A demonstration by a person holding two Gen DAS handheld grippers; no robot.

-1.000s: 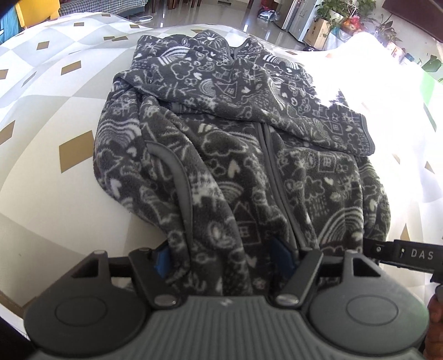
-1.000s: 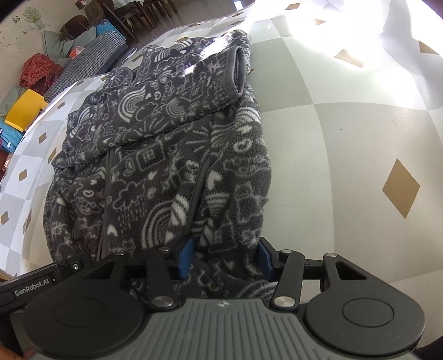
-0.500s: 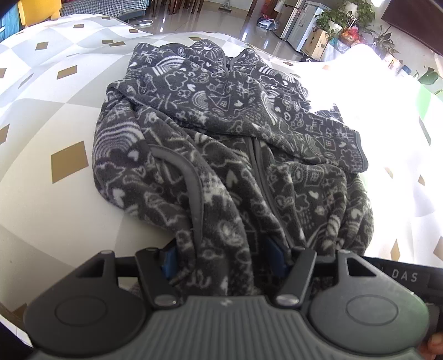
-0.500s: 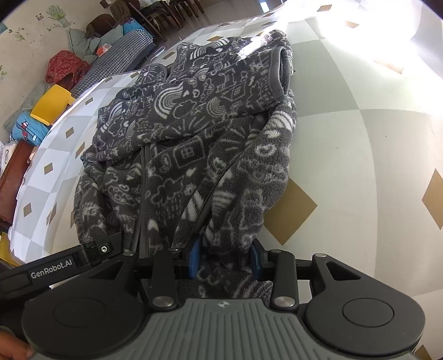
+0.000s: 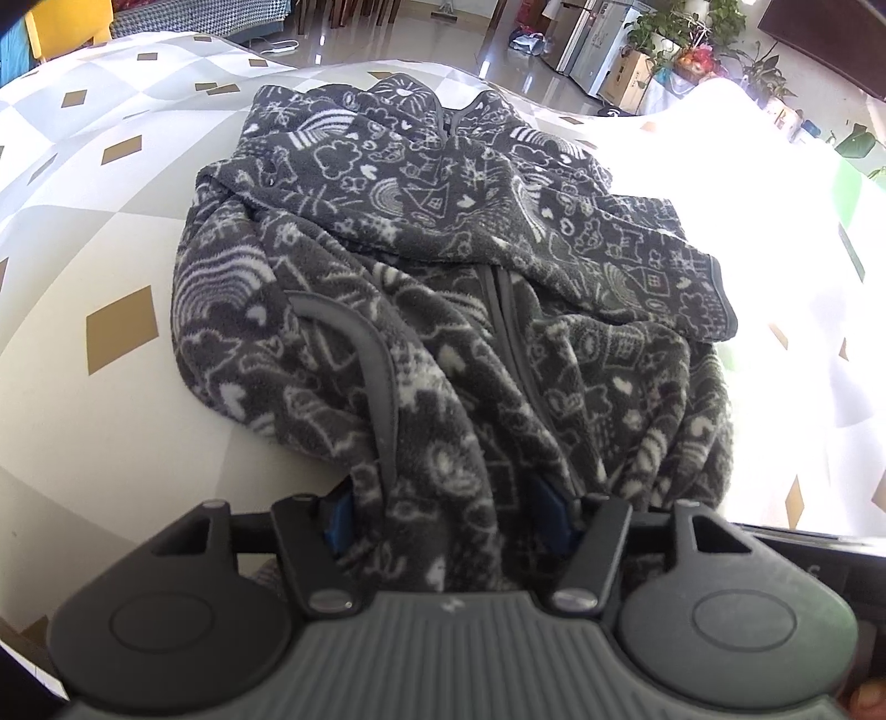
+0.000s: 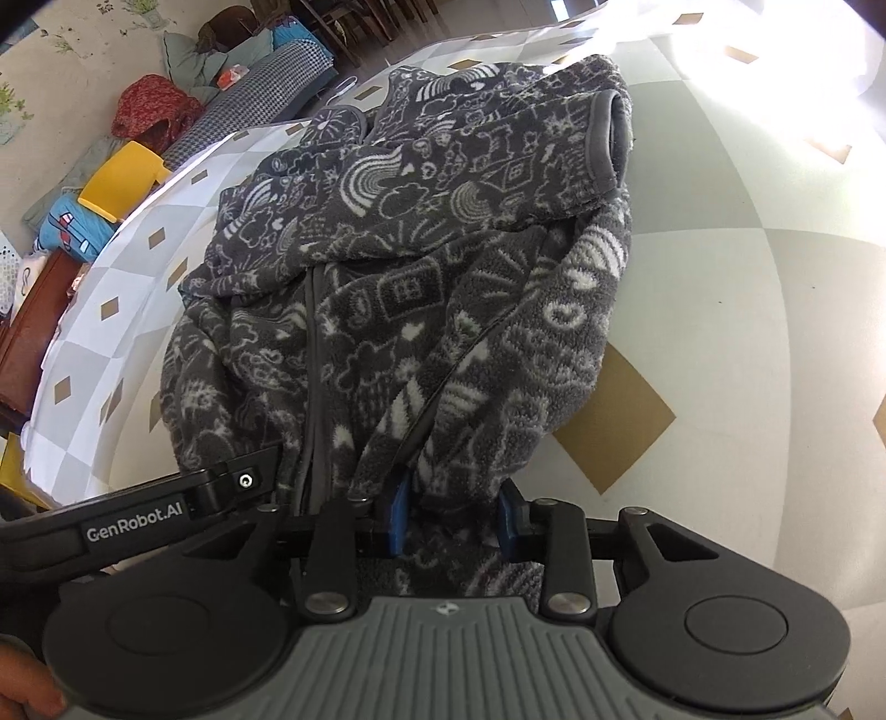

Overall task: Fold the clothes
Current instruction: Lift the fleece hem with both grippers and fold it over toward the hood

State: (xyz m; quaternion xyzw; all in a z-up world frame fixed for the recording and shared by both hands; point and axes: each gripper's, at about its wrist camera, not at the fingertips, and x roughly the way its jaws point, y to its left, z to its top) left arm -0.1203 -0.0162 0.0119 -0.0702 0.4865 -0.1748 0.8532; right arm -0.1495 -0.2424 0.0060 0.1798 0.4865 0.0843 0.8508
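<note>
While both tools are closed onto its near hem, a dark grey fleece jacket (image 5: 443,310) printed with white doodles is recorded lying across a surface (image 5: 83,232) covered in a white, grey and tan diamond-patterned cloth.

Left tool (image 5: 446,520): seen at the bottom centre of the left wrist view. Blue pads (image 5: 339,520) are pressed against a thick bunch of hem fabric, and the jaws have just been closing on it. A grey-bound pocket edge (image 5: 376,376) is seen running down toward the left pad.

Right tool (image 6: 451,518): seen at the bottom centre of the right wrist view. A narrower bunch of hem is clamped between its blue pads (image 6: 397,512), the jaws having just been closing. The left tool's arm, lettered "GenRobot.AI", is seen at the lower left of this view.

Jacket, position: centre of both views, collar toward the top of the frame, zip (image 5: 506,354) running down the middle. One sleeve (image 6: 498,166) is laid crosswise over the chest, its cuff (image 6: 614,138) at the upper right of the right wrist view.

Surroundings: potted plants (image 5: 720,33) at the upper right of the left wrist view; a yellow seat (image 6: 124,177) and bundled textiles at the upper left of the right wrist view.
</note>
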